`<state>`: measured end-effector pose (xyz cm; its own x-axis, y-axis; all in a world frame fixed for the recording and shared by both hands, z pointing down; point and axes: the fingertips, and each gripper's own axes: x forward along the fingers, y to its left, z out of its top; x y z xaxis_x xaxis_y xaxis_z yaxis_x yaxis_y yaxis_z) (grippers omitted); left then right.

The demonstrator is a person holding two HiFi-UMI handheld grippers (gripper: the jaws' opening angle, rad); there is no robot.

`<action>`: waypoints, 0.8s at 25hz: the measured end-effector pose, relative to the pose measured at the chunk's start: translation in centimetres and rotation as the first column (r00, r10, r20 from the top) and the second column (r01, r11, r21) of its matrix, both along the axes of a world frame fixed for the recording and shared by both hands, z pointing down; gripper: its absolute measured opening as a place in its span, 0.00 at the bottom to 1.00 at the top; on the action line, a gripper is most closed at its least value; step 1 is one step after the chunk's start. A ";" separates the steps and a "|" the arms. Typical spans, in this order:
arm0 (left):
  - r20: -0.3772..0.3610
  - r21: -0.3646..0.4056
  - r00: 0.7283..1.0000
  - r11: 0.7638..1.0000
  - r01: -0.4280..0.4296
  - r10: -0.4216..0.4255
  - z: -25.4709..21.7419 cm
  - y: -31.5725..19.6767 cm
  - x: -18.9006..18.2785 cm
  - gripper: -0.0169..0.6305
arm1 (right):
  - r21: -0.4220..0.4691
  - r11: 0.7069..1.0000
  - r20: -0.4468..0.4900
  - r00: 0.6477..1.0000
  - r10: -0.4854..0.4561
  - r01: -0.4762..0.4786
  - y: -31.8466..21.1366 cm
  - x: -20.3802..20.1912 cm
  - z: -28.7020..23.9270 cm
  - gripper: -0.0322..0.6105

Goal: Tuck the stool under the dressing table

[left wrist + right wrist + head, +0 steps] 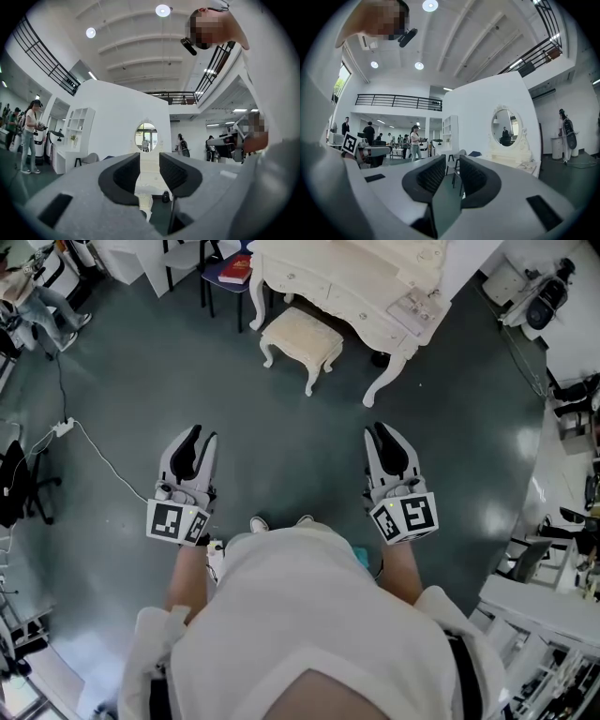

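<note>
i hold my left gripper [198,434] and right gripper [381,431] out level, side by side, both slightly parted and empty, well short of the stool [302,334] by the dressing table [309,282].

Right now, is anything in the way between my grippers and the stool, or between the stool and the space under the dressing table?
Nothing visible. Bare floor separates the left gripper and right gripper from the stool, which stands right in front of the dressing table. A small dark object lies by the table's near leg.
</note>
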<state>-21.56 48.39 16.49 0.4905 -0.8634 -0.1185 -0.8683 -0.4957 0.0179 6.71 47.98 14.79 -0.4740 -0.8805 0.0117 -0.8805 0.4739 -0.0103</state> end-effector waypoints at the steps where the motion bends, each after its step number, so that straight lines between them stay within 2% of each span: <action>1: -0.001 -0.001 1.000 1.000 0.008 -0.008 0.1 -0.2 -0.2 0.25 | -0.002 1.000 -0.002 1.000 0.010 -0.010 -0.3 0.5 0.1 0.19; 5: 0.003 -0.014 0.999 0.999 0.035 -0.035 0.5 -1.1 -0.3 0.33 | -0.011 0.999 -0.027 0.998 0.051 -0.051 -1.1 2.7 0.4 0.31; 10: 0.025 -0.021 0.997 0.997 0.070 -0.069 1.0 -2.1 0.2 0.42 | -0.028 0.995 -0.028 0.995 0.097 -0.098 -2.0 5.2 1.1 0.36; 16: 0.044 -0.020 0.991 0.991 0.130 -0.129 1.4 -3.4 1.6 0.54 | -0.055 0.995 -0.023 0.997 0.080 -0.081 -3.4 7.1 2.6 0.44; 20: 0.049 -0.031 0.988 0.989 0.145 -0.144 2.2 -3.6 2.7 0.54 | -0.057 0.996 -0.017 0.998 0.068 -0.068 -4.4 8.0 3.4 0.44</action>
<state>-18.86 44.81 18.64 0.3647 -0.9287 -0.0671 -0.9310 -0.3649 -0.0096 14.74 43.57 18.18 -0.4125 -0.9083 0.0699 -0.9109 0.4120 -0.0222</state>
